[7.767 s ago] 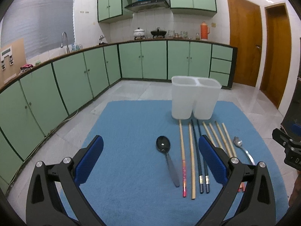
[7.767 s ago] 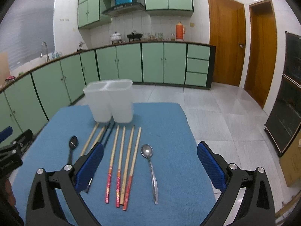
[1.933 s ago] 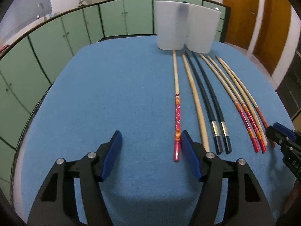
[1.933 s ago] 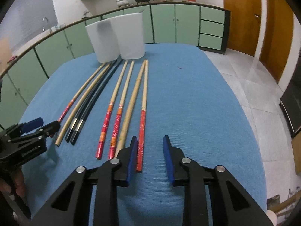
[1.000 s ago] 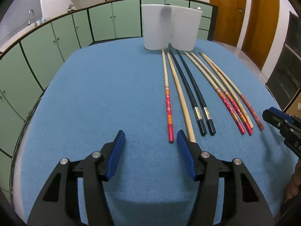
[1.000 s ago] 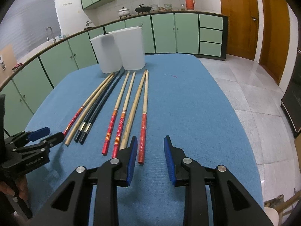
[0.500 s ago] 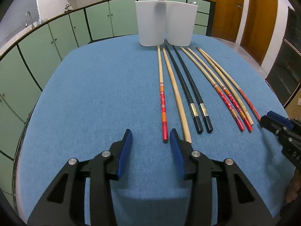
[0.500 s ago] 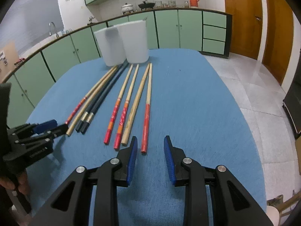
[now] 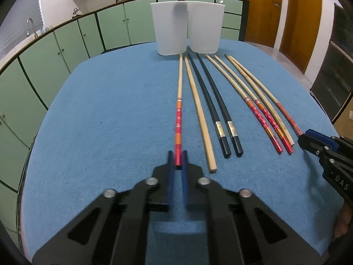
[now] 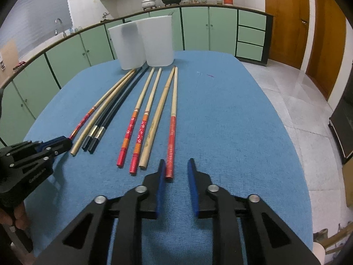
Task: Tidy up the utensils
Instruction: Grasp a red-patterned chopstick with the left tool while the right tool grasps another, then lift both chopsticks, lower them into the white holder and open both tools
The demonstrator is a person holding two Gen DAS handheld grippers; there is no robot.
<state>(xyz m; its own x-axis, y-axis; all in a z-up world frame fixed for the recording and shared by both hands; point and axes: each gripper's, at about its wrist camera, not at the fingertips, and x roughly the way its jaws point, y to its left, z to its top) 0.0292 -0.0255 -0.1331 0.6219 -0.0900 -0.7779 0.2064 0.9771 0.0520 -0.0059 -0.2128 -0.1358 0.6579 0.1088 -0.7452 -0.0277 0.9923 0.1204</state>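
The left gripper [image 9: 177, 158] is closed on the red end of the leftmost chopstick [image 9: 179, 101], which lies flat on the blue cloth [image 9: 110, 114]. The right gripper [image 10: 176, 167] is partly open; the red end of the rightmost chopstick [image 10: 172, 128] is seen between its pads, near the left pad, and it cannot be told if it is touched. Six other chopsticks [image 9: 222, 101] are laid in a row between these two, all pointed at the white holder [image 9: 187, 28]. The letters "DAS" [image 9: 340, 182] are read on the right gripper's body in the left view; the print on the left gripper's body in the right view is too blurred.
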